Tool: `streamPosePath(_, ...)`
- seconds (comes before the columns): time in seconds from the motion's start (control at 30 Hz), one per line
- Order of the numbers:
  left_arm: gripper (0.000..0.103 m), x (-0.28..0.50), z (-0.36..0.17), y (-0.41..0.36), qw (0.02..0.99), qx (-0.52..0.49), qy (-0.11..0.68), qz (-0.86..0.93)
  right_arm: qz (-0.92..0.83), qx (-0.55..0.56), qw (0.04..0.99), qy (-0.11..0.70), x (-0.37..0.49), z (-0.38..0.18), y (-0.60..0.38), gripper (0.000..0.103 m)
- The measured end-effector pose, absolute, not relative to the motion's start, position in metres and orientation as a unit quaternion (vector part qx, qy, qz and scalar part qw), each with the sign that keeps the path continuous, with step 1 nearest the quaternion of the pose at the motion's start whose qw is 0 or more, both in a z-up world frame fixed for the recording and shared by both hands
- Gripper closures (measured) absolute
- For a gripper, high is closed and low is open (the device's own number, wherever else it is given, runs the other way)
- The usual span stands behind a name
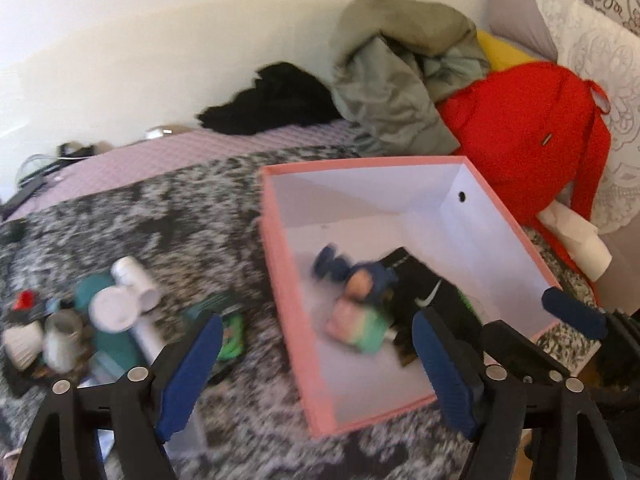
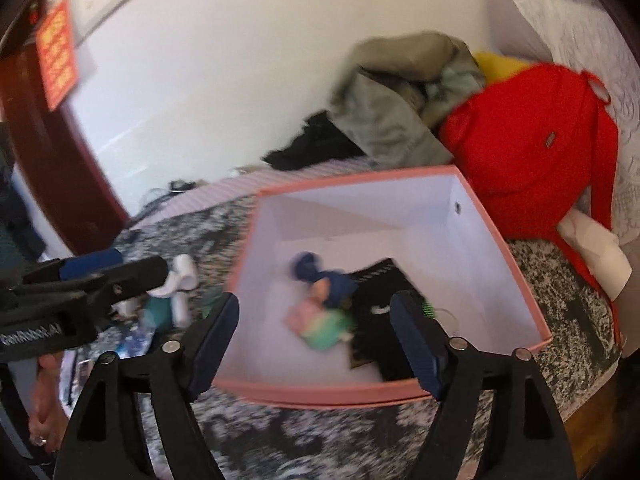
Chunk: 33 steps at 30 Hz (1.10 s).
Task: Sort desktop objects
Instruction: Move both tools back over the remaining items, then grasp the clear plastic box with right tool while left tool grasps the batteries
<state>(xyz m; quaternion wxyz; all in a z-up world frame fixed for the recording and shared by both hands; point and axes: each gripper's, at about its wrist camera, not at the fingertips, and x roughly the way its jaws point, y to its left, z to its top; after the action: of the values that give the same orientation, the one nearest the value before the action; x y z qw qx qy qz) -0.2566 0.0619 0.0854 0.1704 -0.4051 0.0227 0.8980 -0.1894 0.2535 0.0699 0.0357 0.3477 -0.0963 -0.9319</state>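
While both sets of jaws stand wide apart with nothing between them, looks like a gap between 2 pickups. Left gripper (image 1: 316, 364): spread wide, holding nothing, touching nothing, hanging just above the near left corner of the pink box (image 1: 280, 280). Right gripper (image 2: 314, 344): also spread wide and bare, hanging over the near wall of the same box. Right gripper's blue tip pokes into the left view at 3 o'clock.

Out from the jaws, inside the box: a small toy figure (image 1: 360, 312) in blue, pink and green, too blurry to name, lying on the white floor. Right beside it at 3 o'clock, a black item with a white tick mark (image 1: 428, 296), and a bit of green past that. So some sorting seems done already.

Further out, at 9 o'clock from the box on the speckled blanket (image 1: 180, 216): the pile left to sort (image 1: 96, 320). White tubes or bottles, a white round lid, a teal thing, a small red bit, and a green packet (image 1: 232, 336) lying nearest the left jaws. All touching or jumbled close, hard to tell apart in the blur.

Next move, as a guess: swing the left gripper to 9 o'clock, come down over 1 item, most likely the green packet, and squeeze. Needs care to pinch only 1 thing, since the pile is tight.

Beyond the box at 12 to 2 o'clock: grey clothes (image 1: 396, 76), a black cloth (image 1: 276, 100), a red backpack (image 1: 528, 128).
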Motion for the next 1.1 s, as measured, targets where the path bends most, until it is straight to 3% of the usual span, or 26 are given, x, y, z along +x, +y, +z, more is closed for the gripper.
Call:
streamPosePath(0.27,0.015,-0.194,0.081,-0.039,0.103,-0.4,-0.005,0.91,-0.932,0.341,0.12,-0.037,-0.145,0.081,0.14,0.012)
streamPosePath(0.5,0.014,-0.169,0.017,-0.133,0.019,-0.445,-0.027,0.895,-0.908,0.382,0.172,0.008,-0.138,0.036,0.056,0.011)
streamPosePath(0.87,0.014,-0.2,-0.082,-0.159,0.009,-0.519,-0.004,0.855,-0.86,0.495,0.124,0.011,-0.193,-0.078,0.008,0.011)
streamPosePath(1.1,0.014,-0.248,-0.116,-0.16,0.019,-0.531,0.015,0.847,-0.846,0.527,0.081,-0.005,-0.236,-0.118,0.003,0.011)
